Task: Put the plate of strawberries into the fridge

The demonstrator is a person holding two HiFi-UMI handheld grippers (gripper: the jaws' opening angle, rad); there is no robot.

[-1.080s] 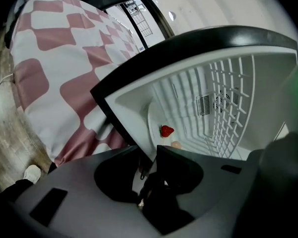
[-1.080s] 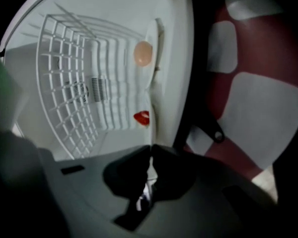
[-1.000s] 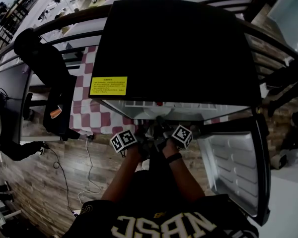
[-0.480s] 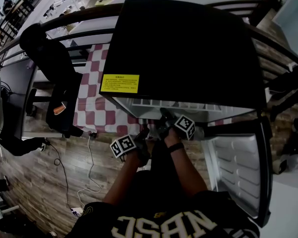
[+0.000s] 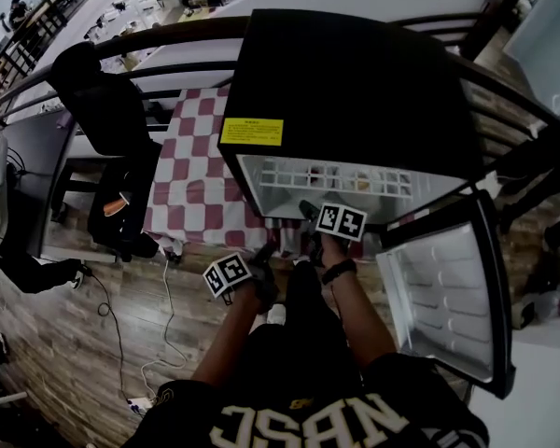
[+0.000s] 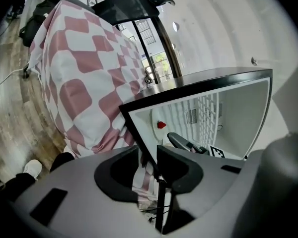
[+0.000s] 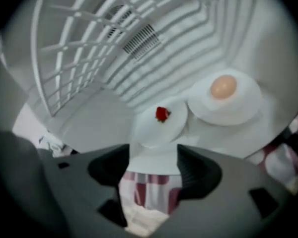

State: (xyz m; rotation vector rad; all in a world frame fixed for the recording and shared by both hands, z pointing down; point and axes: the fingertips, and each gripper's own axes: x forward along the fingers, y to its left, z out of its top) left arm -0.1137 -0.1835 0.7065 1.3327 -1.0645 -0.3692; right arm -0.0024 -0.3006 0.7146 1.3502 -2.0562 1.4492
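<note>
The plate of strawberries sits inside the fridge, just beside a second plate, so I judge the placing done. My right gripper has just been opening: its jaws stand wide before the plate with nothing between them. My left gripper, jaws slightly apart and empty, hangs outside. Left: backing out, perhaps shutting the door.

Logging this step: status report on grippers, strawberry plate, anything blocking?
Right gripper jaws just opened, empty. Left gripper jaws apart, empty. Strawberry plate inside fridge, beside another plate. Nothing blocking.
</note>
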